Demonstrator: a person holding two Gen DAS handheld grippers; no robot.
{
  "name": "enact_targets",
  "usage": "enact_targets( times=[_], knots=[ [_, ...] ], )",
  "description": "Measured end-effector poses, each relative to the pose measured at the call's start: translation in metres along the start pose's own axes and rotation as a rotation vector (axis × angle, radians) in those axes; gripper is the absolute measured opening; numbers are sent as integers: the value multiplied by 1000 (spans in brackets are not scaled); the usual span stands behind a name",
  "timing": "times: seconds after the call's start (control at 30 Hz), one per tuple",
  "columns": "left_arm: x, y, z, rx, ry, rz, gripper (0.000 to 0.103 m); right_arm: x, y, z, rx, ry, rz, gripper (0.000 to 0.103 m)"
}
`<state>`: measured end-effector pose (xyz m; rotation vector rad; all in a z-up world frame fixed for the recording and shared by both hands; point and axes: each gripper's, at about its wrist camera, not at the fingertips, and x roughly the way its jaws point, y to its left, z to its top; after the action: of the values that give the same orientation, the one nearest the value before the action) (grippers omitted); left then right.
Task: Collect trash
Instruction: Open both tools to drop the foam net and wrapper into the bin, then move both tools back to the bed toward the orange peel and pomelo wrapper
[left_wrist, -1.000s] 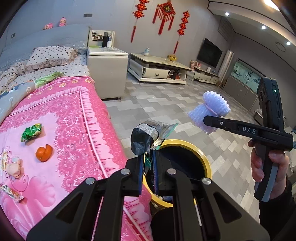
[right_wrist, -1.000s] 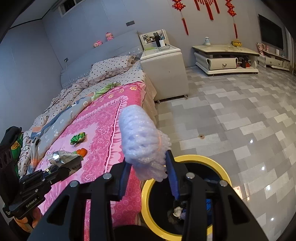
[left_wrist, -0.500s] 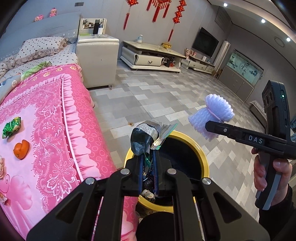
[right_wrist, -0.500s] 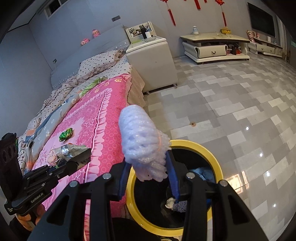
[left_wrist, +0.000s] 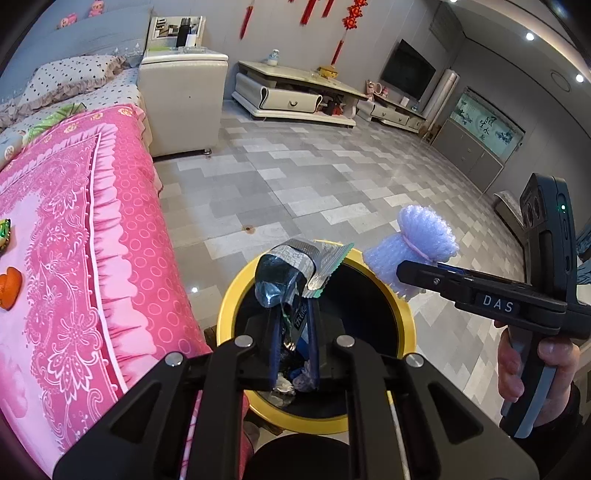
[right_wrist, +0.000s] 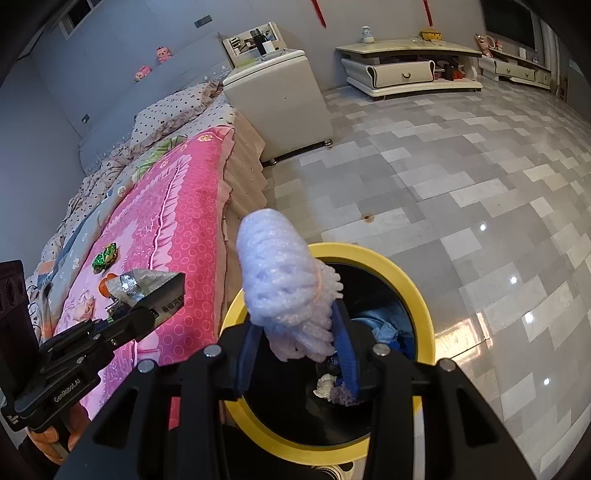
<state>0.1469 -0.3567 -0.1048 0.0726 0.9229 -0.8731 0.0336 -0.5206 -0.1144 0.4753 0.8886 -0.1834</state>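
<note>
Both grippers have dropped closer over yellow-rimmed bin (left_wrist: 229, 302). Left gripper (left_wrist: 293, 317) jaws opening, crumpled silver-and-dark snack wrapper (left_wrist: 291, 269) between them. Right gripper (right_wrist: 295, 332) pinches white bubble-wrap bundle (right_wrist: 284, 280) tied with pink band.

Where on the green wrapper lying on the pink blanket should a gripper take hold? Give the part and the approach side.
Grip the green wrapper across its short width, at the bunched, raised middle. Come straight down from above: it lies flat on the pink blanket, leaving no edge to get under sideways. Likely keep clear of the orange scrap beside it.
</note>
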Motion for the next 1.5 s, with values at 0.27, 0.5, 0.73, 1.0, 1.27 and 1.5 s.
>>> enact_targets(
  times=[0.27,0.5,0.73,1.0,1.27,1.5],
  knots=[
    [0,1,-1,-3,-12,1,38,1,-11,-2,35,-1,-25,43],
    [-6,9,-2,-21,-21,0,50,2,-18,-8,61,17,-45,49],
    [-8,9,-2,-24,-24,-5,60,-6,-19,-13,72,4,-54,54],
    [-17,10,-3,-27,-39,3,67,-16,-21,-14,83,-13,-52,54],
    [-46,29,-5,-41,-78,69,75,-17,-5,-11,56,-15,-34,55],
    [-85,71,-10,-99,-119,164,86,-10,37,0,-7,-13,4,64]
  ],
)
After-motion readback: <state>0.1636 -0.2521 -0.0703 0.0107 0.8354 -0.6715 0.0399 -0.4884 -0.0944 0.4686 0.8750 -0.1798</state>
